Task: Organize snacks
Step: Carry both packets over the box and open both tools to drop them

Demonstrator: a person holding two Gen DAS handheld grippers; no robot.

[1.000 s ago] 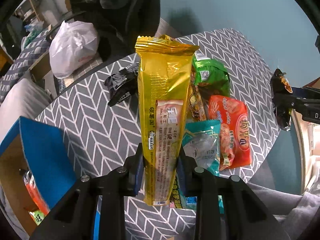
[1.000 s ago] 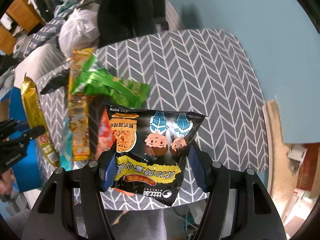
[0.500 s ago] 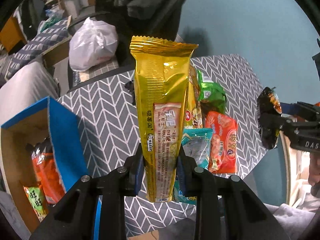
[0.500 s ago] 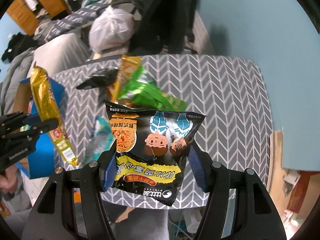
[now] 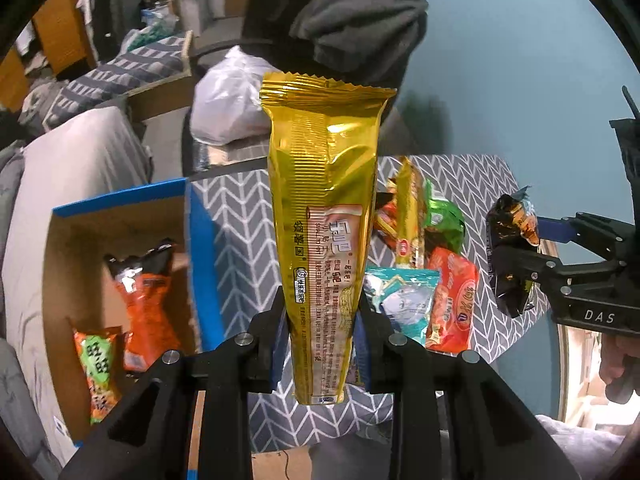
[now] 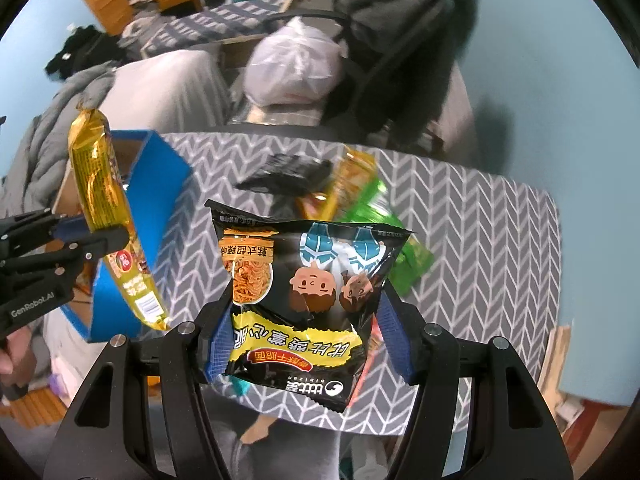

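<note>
My left gripper (image 5: pixel 322 340) is shut on a long gold snack packet (image 5: pixel 324 208) and holds it upright in the air, right of a blue cardboard box (image 5: pixel 200 232). The box holds an orange-black packet (image 5: pixel 144 292) and a green-orange packet (image 5: pixel 100 372). My right gripper (image 6: pixel 306 332) is shut on a black noodle-snack bag (image 6: pixel 304 296) above the table's near edge. The right gripper with its bag also shows in the left wrist view (image 5: pixel 516 256). The left gripper with the gold packet also shows in the right wrist view (image 6: pixel 96 236).
A pile of snacks lies on the grey chevron table (image 5: pixel 240 220): a red packet (image 5: pixel 452 304), a teal packet (image 5: pixel 400 300), a green packet (image 5: pixel 444 216), a black packet (image 6: pixel 288 172). Behind the table stand a chair with dark clothing (image 6: pixel 404 28) and a white plastic bag (image 6: pixel 296 64).
Both grippers have lifted and pulled back from the table with their packets. The view has swung left, and the blue box and its contents show more fully.
</note>
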